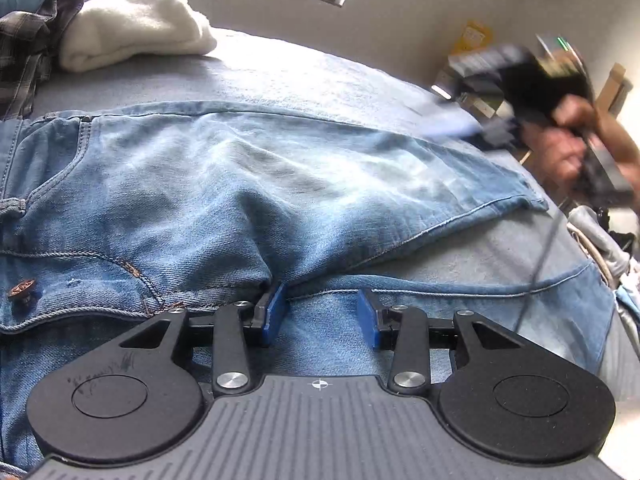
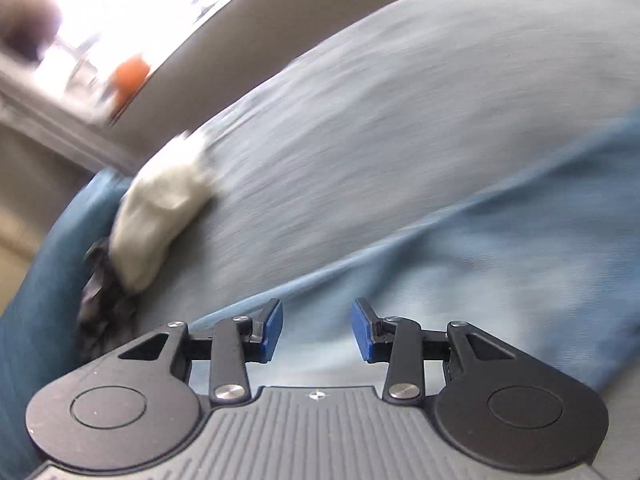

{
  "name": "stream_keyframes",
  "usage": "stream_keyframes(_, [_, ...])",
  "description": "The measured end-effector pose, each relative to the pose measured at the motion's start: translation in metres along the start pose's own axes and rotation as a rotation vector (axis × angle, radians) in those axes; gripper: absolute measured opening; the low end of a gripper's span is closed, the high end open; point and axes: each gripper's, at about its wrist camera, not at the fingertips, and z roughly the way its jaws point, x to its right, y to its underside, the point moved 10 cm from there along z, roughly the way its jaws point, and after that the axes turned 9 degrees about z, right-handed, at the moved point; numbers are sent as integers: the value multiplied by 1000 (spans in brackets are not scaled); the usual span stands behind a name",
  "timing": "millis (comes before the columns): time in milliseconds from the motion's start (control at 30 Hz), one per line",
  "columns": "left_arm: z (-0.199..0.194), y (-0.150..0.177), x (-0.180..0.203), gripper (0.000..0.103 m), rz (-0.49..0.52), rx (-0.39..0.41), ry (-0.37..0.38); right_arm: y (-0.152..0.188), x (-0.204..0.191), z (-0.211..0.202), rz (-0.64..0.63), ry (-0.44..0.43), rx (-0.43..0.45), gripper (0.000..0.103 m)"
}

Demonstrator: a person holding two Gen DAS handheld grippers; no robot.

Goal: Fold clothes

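Left tongs (image 1: 321,314): spread apart, empty, low over the jeans (image 1: 224,184) at the crotch. Right tongs (image 2: 317,330): spread apart, empty, above blurred denim. White folded garment (image 1: 136,28) lies well apart.

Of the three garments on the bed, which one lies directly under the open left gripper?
The blue jeans, spread flat beneath the left gripper. The folded white sweater and the plaid shirt lie far behind.

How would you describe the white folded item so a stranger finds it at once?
Start from the light blue jeans spread across the grey-blue bed cover. Look past their waistband to the far edge: the white towel lies there, beside a dark plaid shirt. It is the only white, fluffy, folded piece.
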Motion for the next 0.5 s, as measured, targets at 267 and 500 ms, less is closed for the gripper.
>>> stream_keyframes(267, [-3, 0, 0, 39, 10, -9, -29, -73, 167, -42, 167, 201, 128, 28])
stream_keyframes(500, [-4, -1, -1, 39, 8, -26, -36, -156, 275, -88, 96, 447, 386, 26])
